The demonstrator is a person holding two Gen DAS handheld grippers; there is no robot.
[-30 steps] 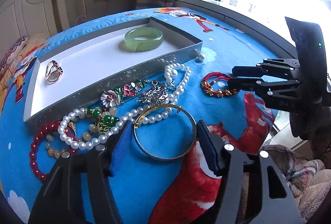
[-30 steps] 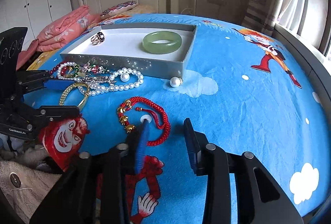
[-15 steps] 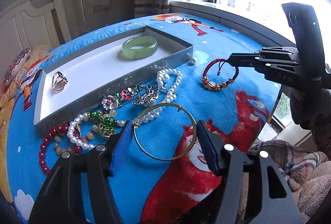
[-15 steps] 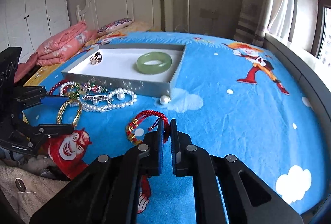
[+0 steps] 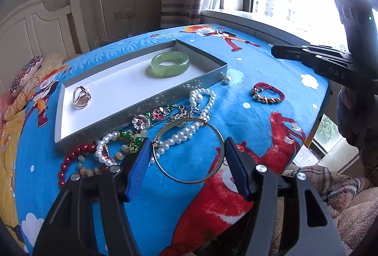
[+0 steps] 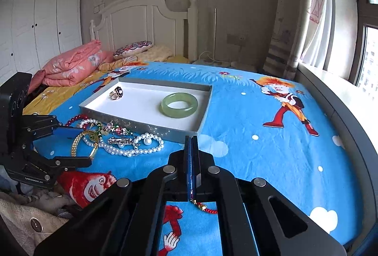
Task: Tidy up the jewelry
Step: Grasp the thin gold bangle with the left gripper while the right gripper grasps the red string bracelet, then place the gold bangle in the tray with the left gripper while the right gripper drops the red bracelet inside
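Left wrist view: left gripper [image 5: 187, 140] fingers apart, straddling gold bangle [image 5: 189, 152], which lies flat on blue cloth [image 5: 259, 67]. Can't tell if pads touch it. Pearl strand [image 5: 200, 114] crosses the bangle's 12 o'clock edge. Grey tray [image 5: 165, 100] at 11 o'clock of the bangle holds green bangle [image 5: 170, 64] and ring [image 5: 81, 97]. Red cord bracelet [image 5: 268, 93] at 2 o'clock, flat on cloth, loose pearl [image 5: 226, 79] near it. Right gripper [image 5: 275, 52] above the bracelet, apart from it. Its jaws have just been closing and now meet, with nothing visible between them.
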